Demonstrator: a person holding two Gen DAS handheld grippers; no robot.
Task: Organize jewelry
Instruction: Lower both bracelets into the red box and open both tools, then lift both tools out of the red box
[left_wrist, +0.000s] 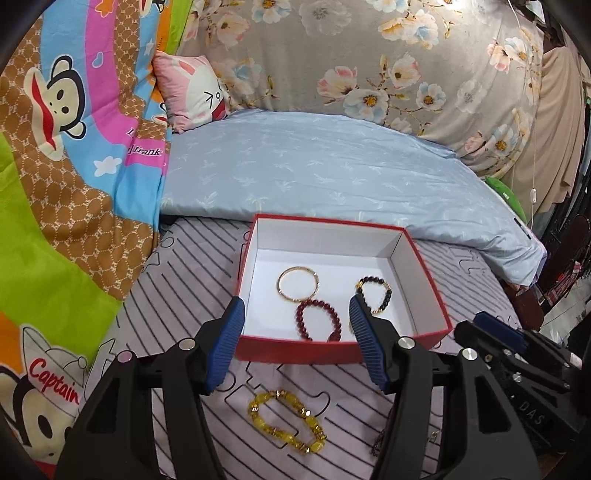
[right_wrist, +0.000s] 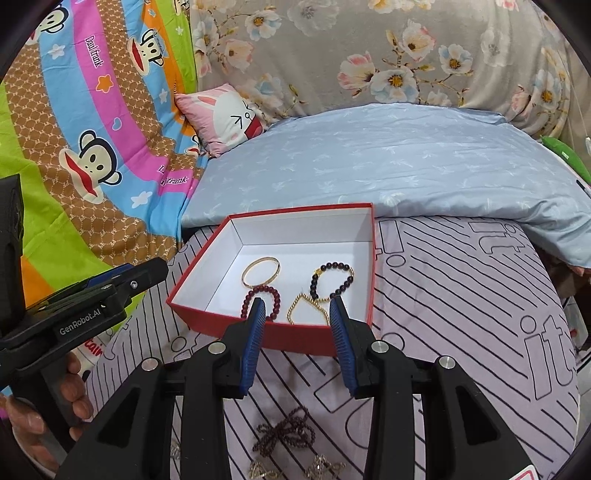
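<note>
Four pieces lie in the red box (right_wrist: 273, 334) at frame centre. Yellow bracelet (left_wrist: 288, 421) and brown beads (right_wrist: 286, 430) remain on the bed below. Both grippers, left (left_wrist: 295, 345) and right (right_wrist: 297, 345), hold fingers part-open, empty.

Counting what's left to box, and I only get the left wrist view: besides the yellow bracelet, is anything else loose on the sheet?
Observer: Yes, a dark bead string lies in front of the right gripper.
Operator: Anything more?
Observer: Two gold pieces at the bottom edge, too cut off to identify.
Operator: What is my finger hiding?
Observer: A gold chain in the box, beside the dark bracelet.
</note>
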